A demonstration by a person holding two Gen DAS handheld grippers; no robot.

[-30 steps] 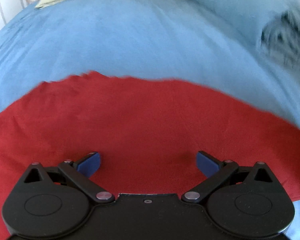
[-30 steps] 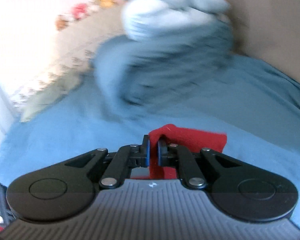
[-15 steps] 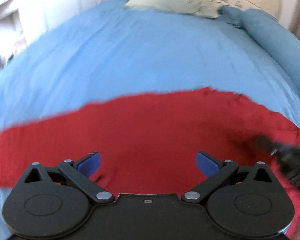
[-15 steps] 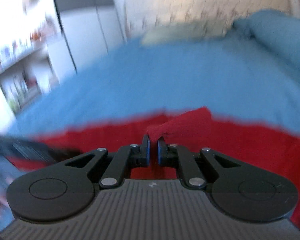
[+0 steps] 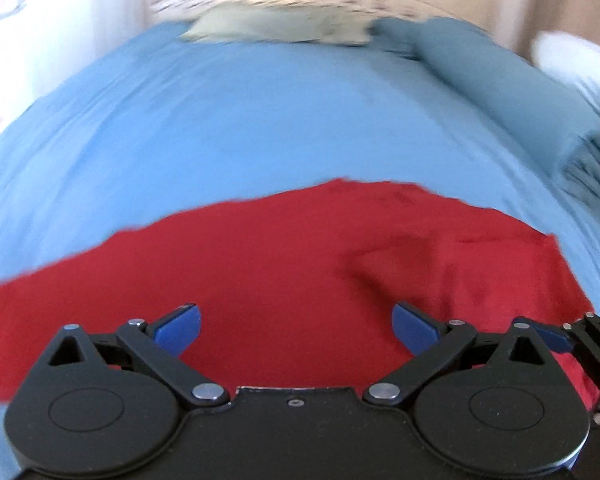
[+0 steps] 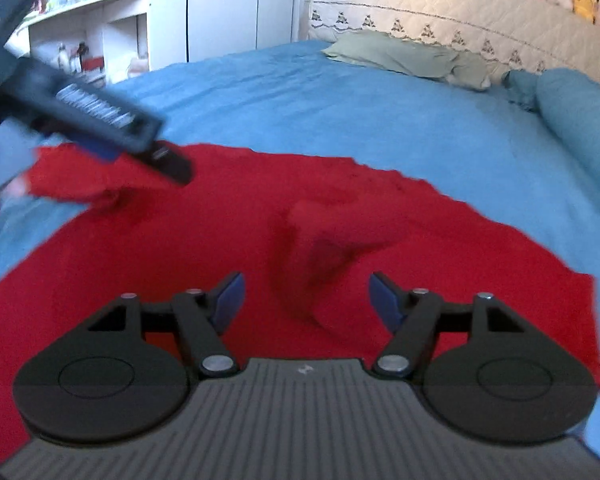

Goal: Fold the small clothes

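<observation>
A red garment (image 5: 284, 256) lies spread on the blue bed sheet (image 5: 260, 120). My left gripper (image 5: 296, 326) is open just above its near part, holding nothing. In the right wrist view the same red garment (image 6: 228, 232) fills the lower half, with a raised fold (image 6: 320, 240) in front of my right gripper (image 6: 305, 298), which is open and empty. The left gripper (image 6: 100, 124) shows blurred at the upper left of that view, over the garment's far left part. The right gripper's fingers (image 5: 592, 336) show at the right edge of the left wrist view.
A pale green pillow (image 6: 404, 54) lies at the head of the bed below a quilted headboard (image 6: 460, 12). A rolled blue blanket (image 6: 580, 108) lies along the right side. White shelves and a wardrobe (image 6: 140, 28) stand to the left.
My right gripper has opened and let go of the red garment's fold, which now lies on the garment. The left gripper stayed open and shifted a little.
</observation>
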